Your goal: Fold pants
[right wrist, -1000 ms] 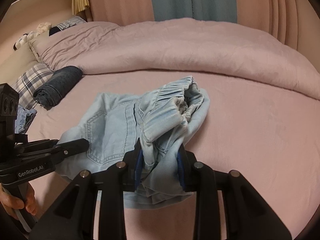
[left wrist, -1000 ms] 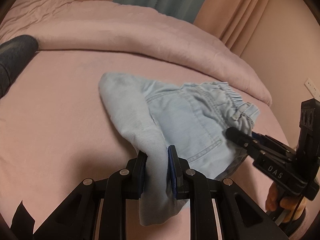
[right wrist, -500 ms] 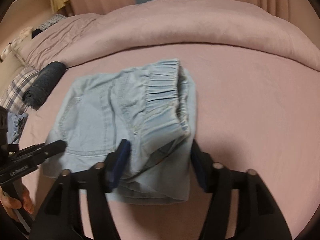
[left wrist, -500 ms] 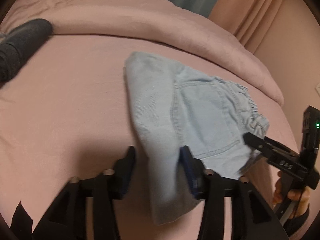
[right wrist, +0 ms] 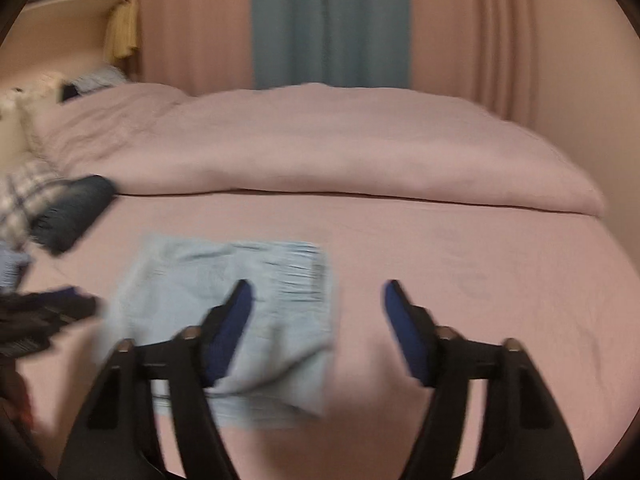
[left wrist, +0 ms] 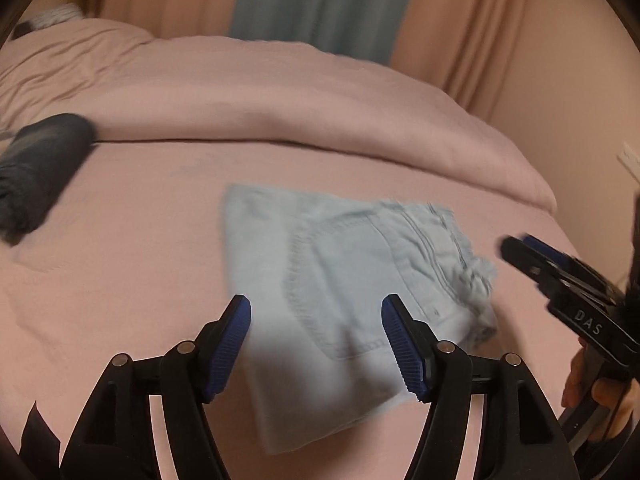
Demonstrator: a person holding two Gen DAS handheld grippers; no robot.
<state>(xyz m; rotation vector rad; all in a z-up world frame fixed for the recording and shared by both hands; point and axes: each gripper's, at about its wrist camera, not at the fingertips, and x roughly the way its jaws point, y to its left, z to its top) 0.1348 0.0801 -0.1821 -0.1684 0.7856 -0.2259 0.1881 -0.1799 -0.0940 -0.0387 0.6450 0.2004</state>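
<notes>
The light blue denim pants lie folded flat on the pink bed sheet, elastic waistband to the right. My left gripper hovers over their near edge; its jaws are opening and the blue pads touch no cloth. In the right wrist view the pants lie low and left, blurred. My right gripper stands above their right edge, jaws closing, with nothing pressed between the pads. It also shows at the right of the left wrist view as the right gripper, held by a hand.
A dark rolled garment lies at the left of the bed, next to a plaid pillow. A folded pink duvet runs across the back. Curtains hang behind it, and a wall stands close on the right.
Both grippers have let go of the pants and opened. They have drawn back and up, and the pants now lie flat on the sheet.
</notes>
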